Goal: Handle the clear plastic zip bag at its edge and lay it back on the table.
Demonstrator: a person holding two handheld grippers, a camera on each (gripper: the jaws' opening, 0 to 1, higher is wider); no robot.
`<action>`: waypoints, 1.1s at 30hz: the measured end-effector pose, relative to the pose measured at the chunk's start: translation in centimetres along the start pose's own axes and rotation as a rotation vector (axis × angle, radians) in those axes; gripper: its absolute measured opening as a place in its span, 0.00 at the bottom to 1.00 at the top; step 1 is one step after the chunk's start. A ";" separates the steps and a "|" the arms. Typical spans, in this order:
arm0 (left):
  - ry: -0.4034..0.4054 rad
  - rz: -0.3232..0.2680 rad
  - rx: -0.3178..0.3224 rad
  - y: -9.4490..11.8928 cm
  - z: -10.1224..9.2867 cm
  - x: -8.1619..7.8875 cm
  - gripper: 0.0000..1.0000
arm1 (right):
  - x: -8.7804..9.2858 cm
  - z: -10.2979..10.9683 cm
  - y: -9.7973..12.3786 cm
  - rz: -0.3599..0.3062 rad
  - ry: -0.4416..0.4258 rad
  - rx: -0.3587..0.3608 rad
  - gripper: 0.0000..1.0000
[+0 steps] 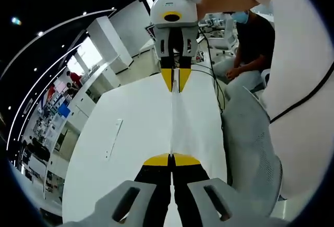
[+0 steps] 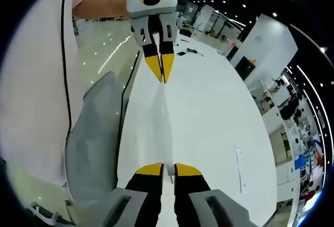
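Yellow tips of my left fingers (image 1: 171, 160) are pinched on one edge of the bag (image 1: 180, 125), which stretches taut above the white tabletop (image 1: 120, 133) to my right fingers (image 1: 176, 80), clamped on the far edge. From the right gripper view, my right fingers (image 2: 168, 170) grip the bag (image 2: 163, 128) and the left fingers (image 2: 160, 69) hold its other end. Beside the tabletop (image 2: 214, 112) stands a grey mesh chair (image 2: 94, 133).

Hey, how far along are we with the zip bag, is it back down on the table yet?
Not yet. Done: both claws have taken the clear zip bag at opposite edges, the left claw and right claw each shut on it. In hand: the bag hangs stretched between them above the white table. Left: lower it flat and open both claws.
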State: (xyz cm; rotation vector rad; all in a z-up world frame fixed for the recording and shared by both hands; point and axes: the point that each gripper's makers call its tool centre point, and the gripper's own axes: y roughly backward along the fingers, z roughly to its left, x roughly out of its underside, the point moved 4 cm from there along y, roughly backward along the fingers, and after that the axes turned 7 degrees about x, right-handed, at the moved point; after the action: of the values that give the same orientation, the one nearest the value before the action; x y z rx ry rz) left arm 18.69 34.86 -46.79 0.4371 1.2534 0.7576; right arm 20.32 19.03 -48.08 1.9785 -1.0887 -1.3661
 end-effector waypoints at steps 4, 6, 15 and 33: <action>-0.008 0.002 0.000 0.0 0.0 0.0 0.00 | -0.4 0.1 0.1 -0.008 -0.004 -0.003 0.07; -0.011 0.002 -0.001 0.0 0.0 0.0 0.00 | -0.8 0.1 0.2 -0.024 -0.015 -0.008 0.07; -0.022 0.001 -0.004 0.0 0.0 -0.1 0.00 | -3.0 -0.2 0.5 -0.101 -0.070 -0.031 0.07; -0.032 -0.007 -0.007 0.1 -0.3 -0.3 0.00 | -4.3 -0.6 -0.3 -0.120 -0.061 -0.026 0.05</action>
State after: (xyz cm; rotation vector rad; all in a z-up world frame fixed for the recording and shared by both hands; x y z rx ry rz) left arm 18.33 34.74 -46.61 0.4374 1.2218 0.7463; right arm 20.15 22.76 -45.76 2.0241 -0.9872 -1.5043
